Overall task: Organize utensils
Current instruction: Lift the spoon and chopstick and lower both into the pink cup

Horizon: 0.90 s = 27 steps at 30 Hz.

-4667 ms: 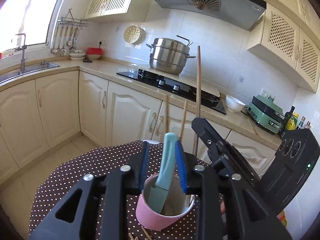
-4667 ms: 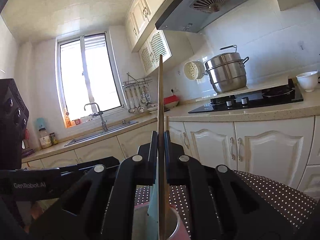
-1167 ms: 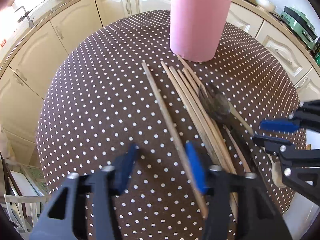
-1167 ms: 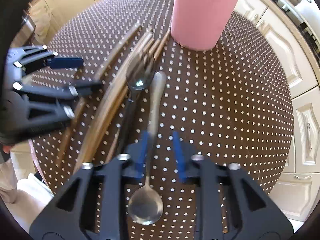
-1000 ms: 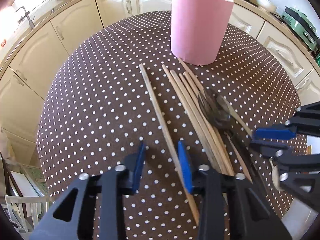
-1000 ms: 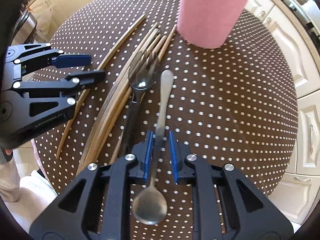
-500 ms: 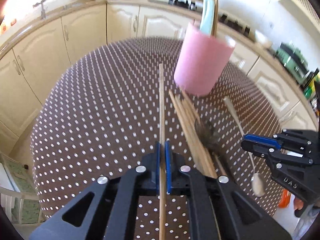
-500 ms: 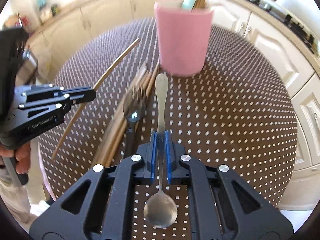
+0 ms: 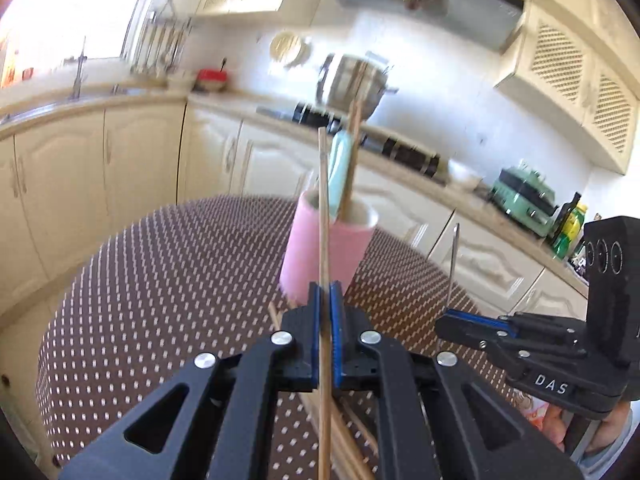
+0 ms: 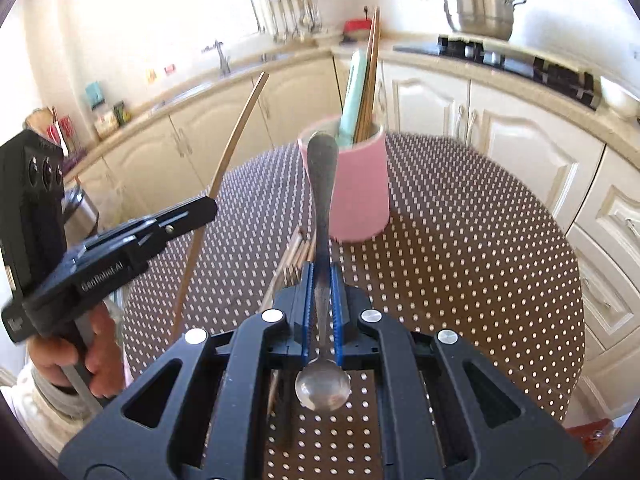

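My left gripper [image 9: 325, 312] is clenched on a chopstick [image 9: 323, 216], held upright off the table [image 9: 160, 280] in front of the cup [image 9: 328, 256]. My right gripper [image 10: 321, 280] grips a spoon [image 10: 320, 200] by its stem — handle pointing at the cup, bowl toward the camera. The cup holds a teal utensil [image 10: 352, 92] and chopsticks; more sticks [image 10: 294, 258] lie on the dotted cloth beside it.

The tall pink cylindrical cup [image 10: 357, 184] blocks twelve o'clock — its mouth crowded by a pale-blue utensil [image 10: 353, 94] and wooden chopsticks [image 10: 370, 76] — while dotted tablecloth [image 10: 480, 256] lies bare at three o'clock.
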### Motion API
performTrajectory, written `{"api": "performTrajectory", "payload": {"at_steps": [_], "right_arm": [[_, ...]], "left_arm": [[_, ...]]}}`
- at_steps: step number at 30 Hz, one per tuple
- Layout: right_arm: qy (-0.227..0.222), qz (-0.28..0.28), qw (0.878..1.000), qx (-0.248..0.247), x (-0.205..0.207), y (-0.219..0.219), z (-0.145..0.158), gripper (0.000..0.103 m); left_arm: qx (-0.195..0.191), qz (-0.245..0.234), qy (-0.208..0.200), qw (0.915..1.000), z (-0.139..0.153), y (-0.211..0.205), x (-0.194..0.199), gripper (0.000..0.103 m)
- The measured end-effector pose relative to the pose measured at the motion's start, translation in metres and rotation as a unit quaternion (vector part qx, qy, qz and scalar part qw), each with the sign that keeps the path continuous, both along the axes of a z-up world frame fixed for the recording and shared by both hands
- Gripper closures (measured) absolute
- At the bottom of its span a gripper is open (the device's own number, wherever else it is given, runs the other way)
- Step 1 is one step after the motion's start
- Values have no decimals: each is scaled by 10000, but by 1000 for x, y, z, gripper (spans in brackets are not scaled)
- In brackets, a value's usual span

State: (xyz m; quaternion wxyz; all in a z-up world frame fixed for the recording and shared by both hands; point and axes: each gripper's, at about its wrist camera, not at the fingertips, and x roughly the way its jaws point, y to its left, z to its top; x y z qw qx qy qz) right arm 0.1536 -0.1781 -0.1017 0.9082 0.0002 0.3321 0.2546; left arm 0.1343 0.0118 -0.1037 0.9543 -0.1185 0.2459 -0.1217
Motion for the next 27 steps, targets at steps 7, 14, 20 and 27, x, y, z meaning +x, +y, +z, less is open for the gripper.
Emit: {"api": "performTrajectory", "payload": {"at_steps": [7, 14, 20, 27], "right_arm": [[-628, -153, 9969, 458, -10, -5, 27, 94], [-1300, -409, 9848, 1079, -7, -14, 60, 94], [-1726, -554, 9734, 1401, 7, -10, 82, 94], [-1961, -617, 9667, 1527, 36, -3, 94, 94]], "left_arm": [[103, 31, -1190, 9928, 35, -21, -17, 98], [-175, -74, -2117, 9772, 63, -28, -5, 98], [-228, 25, -2623, 9647, 81, -36, 18, 98], [-283, 66, -2847, 9582, 93, -42, 56, 98]]}}
